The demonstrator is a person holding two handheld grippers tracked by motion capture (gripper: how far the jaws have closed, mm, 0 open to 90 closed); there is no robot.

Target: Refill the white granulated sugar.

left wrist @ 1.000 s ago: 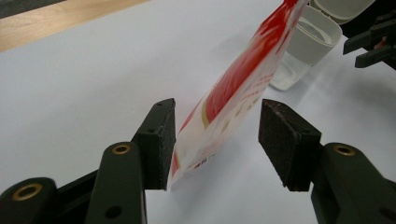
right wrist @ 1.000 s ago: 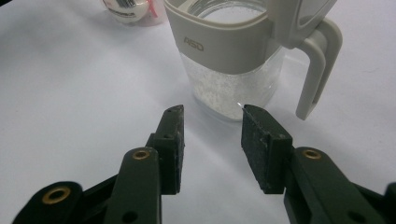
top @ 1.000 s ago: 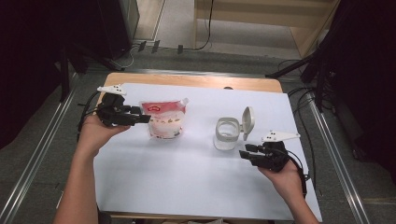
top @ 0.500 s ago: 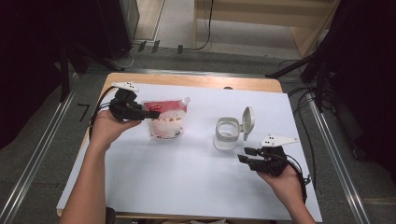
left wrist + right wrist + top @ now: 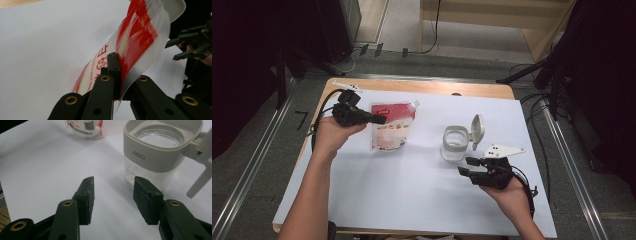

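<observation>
A red and white pouch with a corner spout lies at the table's back left. My left gripper is shut on its left edge. In the left gripper view the pouch curls up between the closed jaws of the left gripper. A clear jar with a grey collar stands right of centre, its flip lid swung open. My right gripper stands open just in front of it, holding nothing. In the right gripper view the right gripper sits a short way from the jar, and the pouch lies beyond.
A white sheet covers most of the wooden table. Cables and dark stands lie on the floor behind and to the right. The other gripper shows far off in the left gripper view.
My left gripper has shifted right and closed on the pouch's edge, and the pouch has tipped over. The right gripper has drifted slightly toward the table's front.
</observation>
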